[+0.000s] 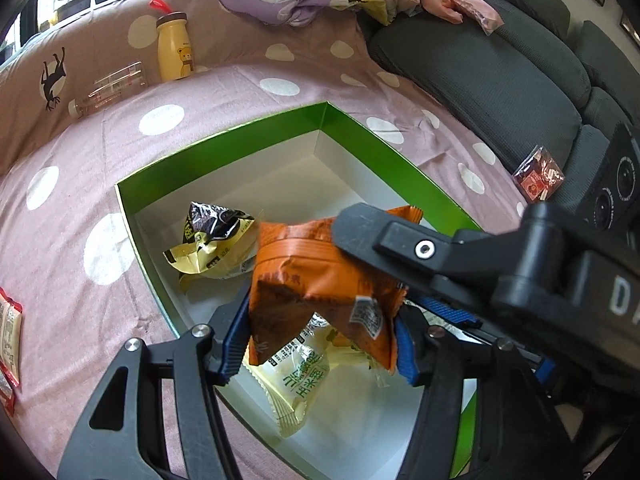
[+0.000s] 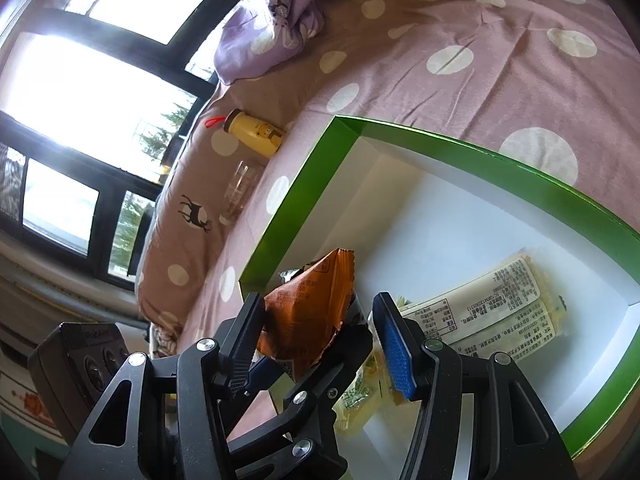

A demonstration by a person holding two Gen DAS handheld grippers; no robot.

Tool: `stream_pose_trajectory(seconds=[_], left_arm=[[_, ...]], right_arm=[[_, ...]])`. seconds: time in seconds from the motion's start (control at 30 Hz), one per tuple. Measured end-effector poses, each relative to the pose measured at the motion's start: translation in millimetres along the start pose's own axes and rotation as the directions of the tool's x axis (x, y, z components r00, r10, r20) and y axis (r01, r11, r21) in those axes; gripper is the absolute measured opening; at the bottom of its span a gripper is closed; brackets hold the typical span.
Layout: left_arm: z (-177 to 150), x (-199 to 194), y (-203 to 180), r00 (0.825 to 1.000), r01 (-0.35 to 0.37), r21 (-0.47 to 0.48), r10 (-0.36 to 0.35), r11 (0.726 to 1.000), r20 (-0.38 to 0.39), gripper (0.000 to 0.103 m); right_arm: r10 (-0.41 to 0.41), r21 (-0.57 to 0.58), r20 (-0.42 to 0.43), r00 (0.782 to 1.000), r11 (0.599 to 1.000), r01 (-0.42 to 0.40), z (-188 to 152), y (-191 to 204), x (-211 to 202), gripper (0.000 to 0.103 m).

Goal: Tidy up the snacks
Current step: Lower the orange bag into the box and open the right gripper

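**Left wrist view: orange bag held over the box**

An orange bag [image 1: 320, 280] is pinched by the left gripper [image 1: 320, 344] above the green box [image 1: 224, 152]. Yellow snacks [image 1: 296, 384] are seen lying inside the box. The right gripper [image 2: 320, 336] is placed around the same bag [image 2: 308, 312]; whether it is squeezed cannot be told.

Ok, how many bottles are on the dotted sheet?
2. A yellow bear bottle stands against the brown bolster; a clear bottle lies on its side just beside it. More could be hidden out of view.
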State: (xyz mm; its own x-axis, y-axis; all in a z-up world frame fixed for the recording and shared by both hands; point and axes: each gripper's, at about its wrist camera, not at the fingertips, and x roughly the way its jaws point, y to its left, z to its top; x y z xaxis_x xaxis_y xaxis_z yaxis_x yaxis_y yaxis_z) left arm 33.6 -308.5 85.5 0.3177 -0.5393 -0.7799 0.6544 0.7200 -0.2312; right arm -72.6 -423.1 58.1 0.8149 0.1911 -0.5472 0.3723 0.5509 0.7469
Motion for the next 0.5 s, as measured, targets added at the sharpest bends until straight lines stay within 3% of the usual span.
stream_pose_trajectory(seconds=[0.17, 0.27, 0.37, 0.5], left_arm=[[0.8, -24.8, 4.0, 0.998, -0.014, -0.007, 0.014, 1.0, 0.057, 0.063], [-2.1, -50.1, 13.5, 0.994, -0.014, -0.039, 0.018, 0.999, 0.103, 0.074], [-8.1, -76.7, 22.7, 0.989, -0.044, -0.058, 0.052, 0.997, 0.136, 0.075], [-22.1, -110.8, 43.0, 0.98, -0.095, -0.122, 0.114, 0.988, 0.162, 0.076]], right_arm=[[-0.091, 0.012, 0.096, 0.991, 0.996, 0.09, 3.4, -1.7, -11.5, 0.059], [-0.137, 0.027, 0.134, 0.981, 0.991, 0.135, 4.0, -3.9, -16.0, 0.061], [-0.172, 0.023, 0.136, 0.976, 0.985, 0.171, 3.2, -2.2, -11.0, 0.069], [-0.236, -0.04, 0.126, 0.964, 0.969, 0.243, -2.8, 10.2, 0.6, 0.071]])
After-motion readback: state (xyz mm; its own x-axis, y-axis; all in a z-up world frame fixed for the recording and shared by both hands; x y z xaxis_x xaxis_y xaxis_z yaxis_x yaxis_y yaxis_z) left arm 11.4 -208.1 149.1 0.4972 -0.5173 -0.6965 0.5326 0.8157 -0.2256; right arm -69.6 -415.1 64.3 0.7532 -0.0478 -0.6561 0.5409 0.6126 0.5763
